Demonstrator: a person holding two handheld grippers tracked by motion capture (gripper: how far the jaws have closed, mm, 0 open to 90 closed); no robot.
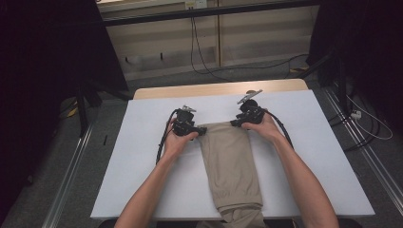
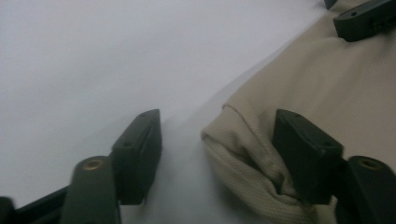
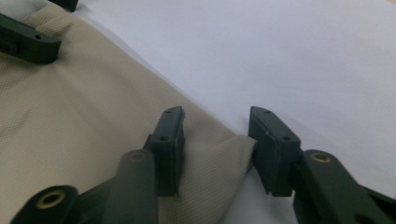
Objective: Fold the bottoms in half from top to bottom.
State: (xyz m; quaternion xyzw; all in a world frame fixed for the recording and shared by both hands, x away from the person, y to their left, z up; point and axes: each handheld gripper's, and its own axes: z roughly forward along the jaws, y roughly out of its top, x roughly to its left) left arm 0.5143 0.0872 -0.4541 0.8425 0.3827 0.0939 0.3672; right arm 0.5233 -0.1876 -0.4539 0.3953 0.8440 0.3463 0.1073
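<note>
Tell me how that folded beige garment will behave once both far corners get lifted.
The beige garment is probably floppy: its corner bunches into soft folds between the left gripper jaws. It would likely sag in the middle, since the right gripper straddles only the other corner. Its textured knit looks grippy rather than slippery, and its near end hanging over the white table may drag.

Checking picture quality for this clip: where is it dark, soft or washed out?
High view: the white table is evenly lit, the room to both sides falls into black. Left gripper view: the near jaws and beige cloth look soft, the table a pale blank. Right gripper view: the cloth's weave is sharp further off, the jaws blurred near the bottom edge.
</note>
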